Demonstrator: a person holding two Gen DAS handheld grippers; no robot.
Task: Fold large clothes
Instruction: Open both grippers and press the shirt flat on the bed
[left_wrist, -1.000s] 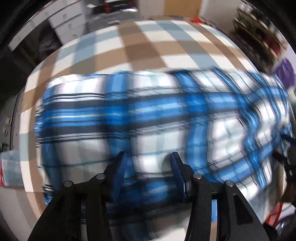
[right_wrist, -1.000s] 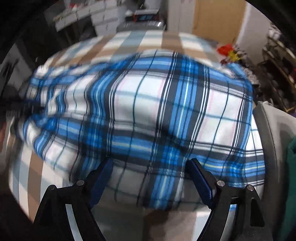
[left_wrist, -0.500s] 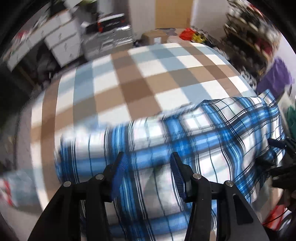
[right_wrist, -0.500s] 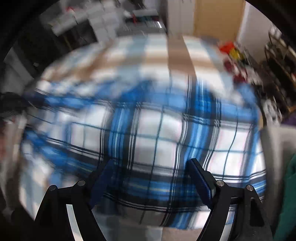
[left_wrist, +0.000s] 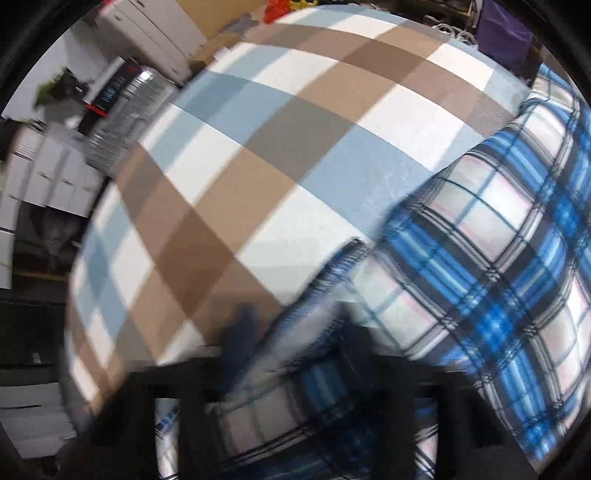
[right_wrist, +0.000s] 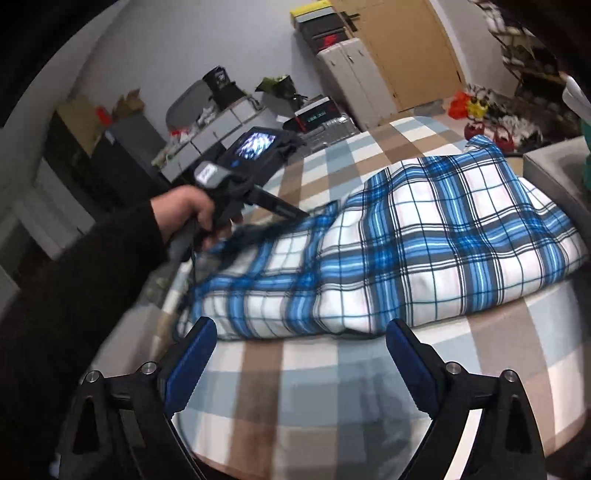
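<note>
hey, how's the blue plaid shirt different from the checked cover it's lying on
The shirt is bright blue, white and black with thin crossing lines; the cover has big plain blocks of tan, pale blue and white. The shirt is folded into a puffy bundle with one loose end trailing toward the left claw; the cover lies spread flat. The shirt takes up only part of the cover. Both are checked cloth.

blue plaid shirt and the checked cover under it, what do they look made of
Blue plaid shirt: soft woven cloth, probably cotton or flannel, matte; it drapes and bunches in folds. Checked cover: a smooth, flat, matte fabric sheet in brown, pale blue and white; its fibre cannot be told.
</note>
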